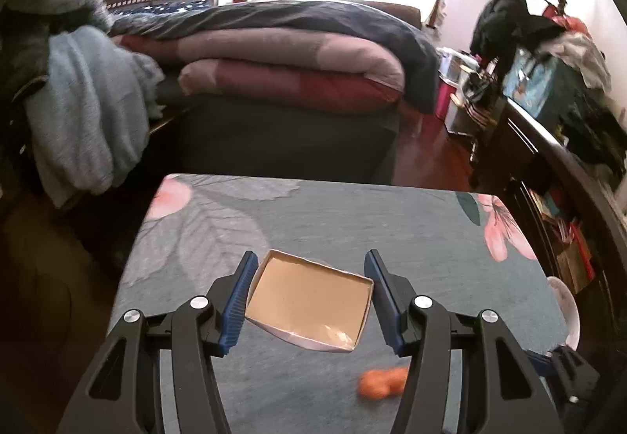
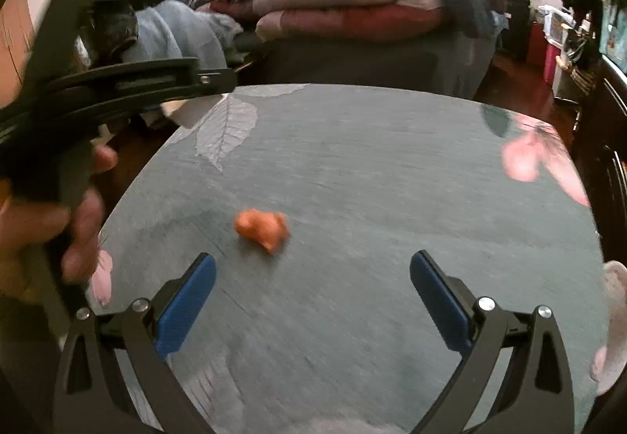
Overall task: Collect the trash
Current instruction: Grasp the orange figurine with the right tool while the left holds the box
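Note:
An open, empty paper box [image 1: 309,304] sits between the fingers of my left gripper [image 1: 311,273]; the blue pads flank its sides with little gap, contact unclear. A crumpled orange scrap [image 1: 382,383] lies on the grey floral tablecloth [image 1: 333,218] just below and right of the box. In the right wrist view the same orange scrap [image 2: 262,228] lies on the tablecloth [image 2: 372,160], ahead and left of centre of my right gripper [image 2: 313,273], which is wide open and empty. The left gripper's body [image 2: 117,85] and the hand holding it show at far left.
A bed with folded red and grey quilts [image 1: 290,66] stands behind the table. Blue clothes [image 1: 82,113] hang at left. A dark cabinet with clutter [image 1: 548,113] lines the right. A white round object [image 1: 564,308] sits at the table's right edge.

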The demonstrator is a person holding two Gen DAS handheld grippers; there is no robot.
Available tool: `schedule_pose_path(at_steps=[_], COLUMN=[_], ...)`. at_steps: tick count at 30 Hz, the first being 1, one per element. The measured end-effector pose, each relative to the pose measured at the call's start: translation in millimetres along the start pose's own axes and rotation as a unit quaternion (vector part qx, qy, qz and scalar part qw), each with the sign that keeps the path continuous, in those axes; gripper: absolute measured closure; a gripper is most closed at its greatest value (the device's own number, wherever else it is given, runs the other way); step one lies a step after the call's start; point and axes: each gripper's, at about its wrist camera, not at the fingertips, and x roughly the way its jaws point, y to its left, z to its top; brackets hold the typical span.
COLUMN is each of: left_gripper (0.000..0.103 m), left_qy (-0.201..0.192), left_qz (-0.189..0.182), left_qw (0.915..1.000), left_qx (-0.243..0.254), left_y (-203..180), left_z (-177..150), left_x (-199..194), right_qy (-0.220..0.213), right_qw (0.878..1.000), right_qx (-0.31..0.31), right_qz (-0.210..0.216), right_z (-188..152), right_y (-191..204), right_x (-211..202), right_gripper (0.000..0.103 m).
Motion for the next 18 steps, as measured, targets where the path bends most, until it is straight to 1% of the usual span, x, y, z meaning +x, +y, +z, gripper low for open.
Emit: schedule_pose_path(at_steps=[5,6,8,9,10,11,13,14,16,17,18], left_gripper=[0.047,0.047,0.046,0.046,0.046,0.046,0.046,0.046,0.046,0.046,0.046], left_qy=[-0.009,-0.011,-0.012,-0.013,-0.014,-0.015,-0.015,-0.016,-0.016,-0.016,-0.016], left_qz=[0.010,0.012,0.013,0.013,0.013,0.013,0.013,0.013,0.013,0.014,0.013], left_qw=[0.9998,0.9998,0.9997,0.9997,0.9996,0.9996,0.9995,0.9995,0.9995,0.9994,0.9995], left_qx=[-0.012,-0.013,-0.015,-0.018,-0.020,-0.023,-0.025,-0.026,-0.026,-0.026,-0.026], left_y=[20,25,31,34,37,39,43,44,45,45,44], left_z=[-4,-5,-5,-6,-7,-8,-10,-10,-11,-12,-13], left_x=[-7,-8,-9,-10,-11,-12,-13,-13,-14,-15,-16], right_qy=[0.014,0.017,0.022,0.026,0.031,0.037,0.044,0.040,0.040,0.041,0.042], right_qw=[1.000,1.000,0.999,0.999,0.999,0.998,0.998,0.997,0.997,0.997,0.997], right_qx=[-0.014,-0.015,-0.018,-0.020,-0.021,-0.020,-0.022,-0.030,-0.038,-0.039,-0.040], right_qz=[-0.017,-0.020,-0.029,-0.033,-0.036,-0.038,-0.045,-0.057,-0.061,-0.059,-0.060], right_z=[11,13,12,11,10,10,11,10,10,10,10], right_y=[25,28,34,36,37,38,40,43,45,46,47], right_x=[27,33,40,42,46,50,57,57,58,58,56], right_gripper=[0.004,0.005,0.010,0.018,0.022,0.023,0.034,0.037,0.050,0.053,0.060])
